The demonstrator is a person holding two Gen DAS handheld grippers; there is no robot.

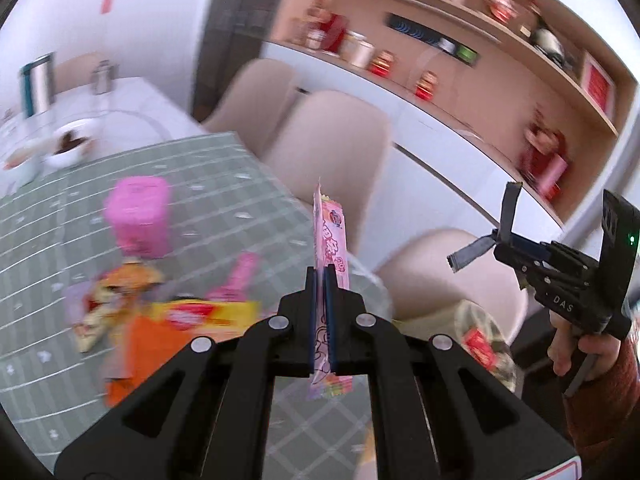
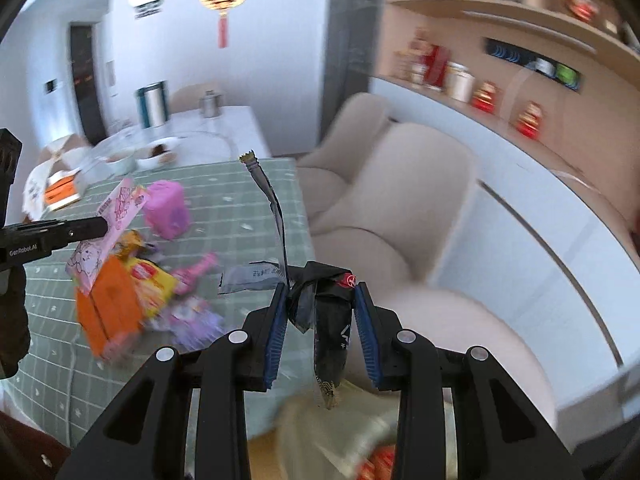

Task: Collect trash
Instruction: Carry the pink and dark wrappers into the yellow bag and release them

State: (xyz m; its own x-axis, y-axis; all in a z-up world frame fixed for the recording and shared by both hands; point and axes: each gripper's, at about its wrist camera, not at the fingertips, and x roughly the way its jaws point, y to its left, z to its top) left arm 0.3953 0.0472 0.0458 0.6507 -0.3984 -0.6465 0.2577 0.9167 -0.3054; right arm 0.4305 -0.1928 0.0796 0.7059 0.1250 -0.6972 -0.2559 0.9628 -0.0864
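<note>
Trash is in both tools now: your left tool (image 1: 320,276) is pinched flat on the pink wrapper (image 1: 330,236); your right tool (image 2: 320,312) sits half-spread around the crumpled black wrapper (image 2: 332,320); keep both squeezes firm till they hang over the bag (image 2: 340,432) beside the bench (image 1: 224,184), then drop.

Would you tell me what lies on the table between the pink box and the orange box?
In the left wrist view, a crumpled orange snack wrapper lies between the pink box and the orange box, on the green checked tablecloth.
</note>
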